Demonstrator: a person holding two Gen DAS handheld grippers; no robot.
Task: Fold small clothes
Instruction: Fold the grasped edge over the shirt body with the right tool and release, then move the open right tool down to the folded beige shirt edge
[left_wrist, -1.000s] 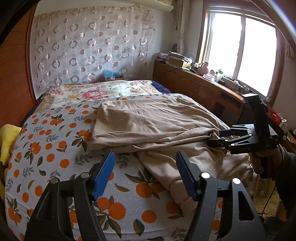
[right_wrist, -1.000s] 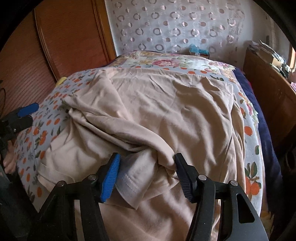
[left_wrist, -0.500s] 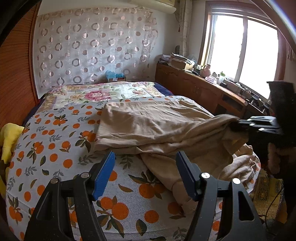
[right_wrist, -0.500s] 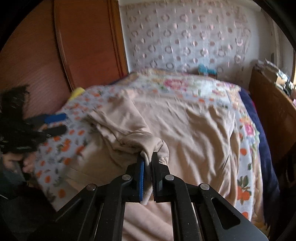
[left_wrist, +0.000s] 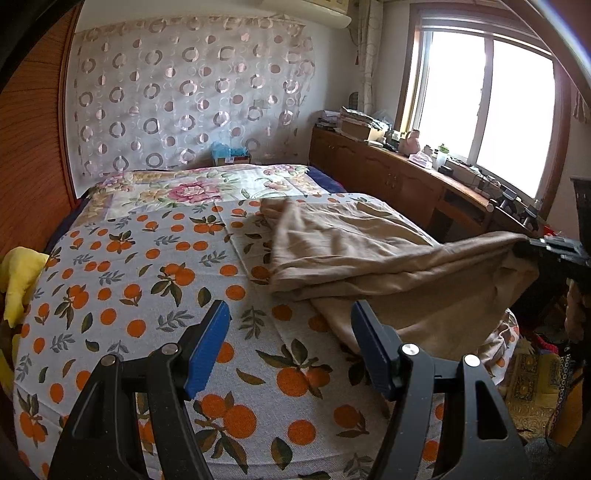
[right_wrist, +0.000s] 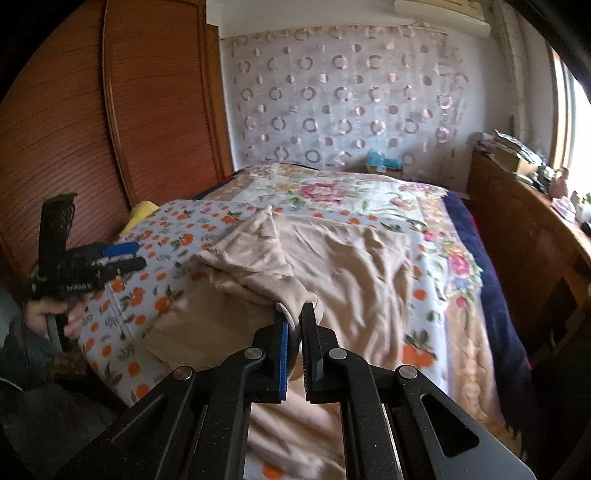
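A beige garment (left_wrist: 369, 254) lies crumpled on the right half of the bed, over the orange-print sheet (left_wrist: 129, 280). My right gripper (right_wrist: 293, 332) is shut on a bunched edge of the beige garment (right_wrist: 332, 269) and holds it lifted off the bed. It also shows at the right edge of the left wrist view (left_wrist: 546, 251), with the cloth stretched up to it. My left gripper (left_wrist: 290, 343) is open and empty above the sheet near the bed's front edge. It shows at the left of the right wrist view (right_wrist: 122, 258).
A floral quilt (left_wrist: 192, 188) covers the far end of the bed. A yellow cloth (left_wrist: 18, 280) lies at the left edge. A cluttered wooden cabinet (left_wrist: 406, 177) runs along the right under the window. A wooden wardrobe (right_wrist: 110, 129) stands on the left.
My right gripper shut on the garment's edge and lifted it up and to the right, pulling the cloth across the bed. My left gripper stayed open and drew back.
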